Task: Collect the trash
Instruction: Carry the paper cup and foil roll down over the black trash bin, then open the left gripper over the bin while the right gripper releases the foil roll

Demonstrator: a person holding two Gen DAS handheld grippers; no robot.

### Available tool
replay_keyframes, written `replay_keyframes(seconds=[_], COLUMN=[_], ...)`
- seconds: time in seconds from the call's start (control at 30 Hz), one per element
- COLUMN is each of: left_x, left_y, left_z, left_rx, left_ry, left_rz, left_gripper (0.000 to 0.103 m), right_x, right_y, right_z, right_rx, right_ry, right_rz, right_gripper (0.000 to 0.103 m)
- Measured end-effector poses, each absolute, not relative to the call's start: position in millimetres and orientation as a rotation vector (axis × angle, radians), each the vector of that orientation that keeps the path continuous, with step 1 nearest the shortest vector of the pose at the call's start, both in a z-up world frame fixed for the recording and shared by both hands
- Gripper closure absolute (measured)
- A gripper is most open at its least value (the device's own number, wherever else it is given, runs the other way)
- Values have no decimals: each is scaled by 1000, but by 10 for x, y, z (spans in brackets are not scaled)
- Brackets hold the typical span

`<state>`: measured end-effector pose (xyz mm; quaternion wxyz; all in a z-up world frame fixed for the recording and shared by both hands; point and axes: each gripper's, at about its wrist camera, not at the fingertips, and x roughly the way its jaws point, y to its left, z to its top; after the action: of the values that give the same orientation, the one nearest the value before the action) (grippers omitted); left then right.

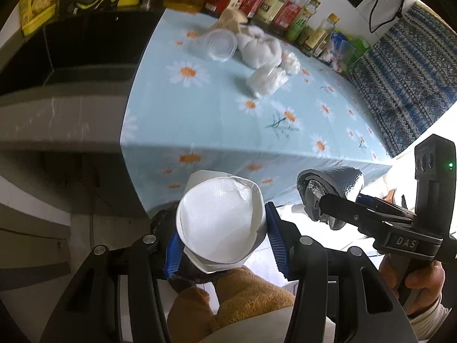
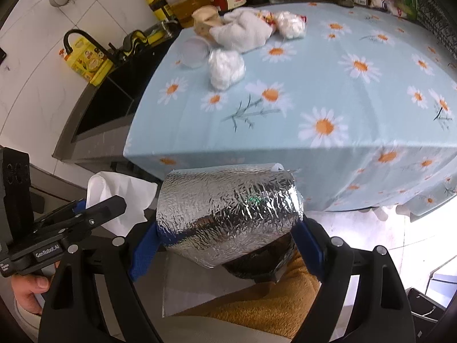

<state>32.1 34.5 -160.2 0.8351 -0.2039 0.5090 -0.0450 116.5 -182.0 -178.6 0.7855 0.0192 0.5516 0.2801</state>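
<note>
Left wrist view showed the left tongs (image 1: 224,235) pinching a crumpled white paper cup (image 1: 218,223), its blue pads pressed against both sides and its open mouth turned toward the camera. The cup hung just off the near edge of the tabletop (image 1: 228,120), which wore a pale blue cloth printed with daisies. To the right in that same view, the right tongs (image 1: 328,203) gripped a silvery foil-wrapped bundle (image 1: 331,185), and a hand (image 1: 417,280) held their handle.

From the right wrist, the right tongs (image 2: 228,235) stood spread wide, yet both blue pads bore on the ends of the foil-wrapped bundle (image 2: 228,211), which filled the gap between them. It too sat in front of the tabletop's (image 2: 300,71) near edge, above a lap in mustard-coloured fabric (image 2: 257,308). The left tongs (image 2: 97,208) appeared at the left with the white paper cup (image 2: 114,197) in their jaws.

More trash lay far back on the cloth: a clear plastic cup (image 1: 220,45) on its side, a knotted white bag (image 1: 257,47) beside it, and a wad of clear plastic wrap (image 1: 265,83) nearer the middle. A row of sauce bottles (image 1: 274,3) lined the wall behind them, well apart from both tongs.
</note>
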Motion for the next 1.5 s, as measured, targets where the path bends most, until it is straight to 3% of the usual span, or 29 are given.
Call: replay_keyframes(seconds=[0.67,1.43,1.5], left_x=[218,364,363], left_y=[395,453,467], left_z=[-2532,-2640,-2644], left_rx=[-547,-616,-625], left_ry=[1231,1254,1253], left_rz=[-85,-89,-87], left_gripper=[53,52,39], right_x=[1043,1116,1120], right_y=[-1703,-1621,-1620], right_z=[-2527,-2684,-2680], right_rx=[-16,-45,-43], right_ry=[1356,1388,1389], right_rz=[697,739,741], right_gripper=[20,17,11])
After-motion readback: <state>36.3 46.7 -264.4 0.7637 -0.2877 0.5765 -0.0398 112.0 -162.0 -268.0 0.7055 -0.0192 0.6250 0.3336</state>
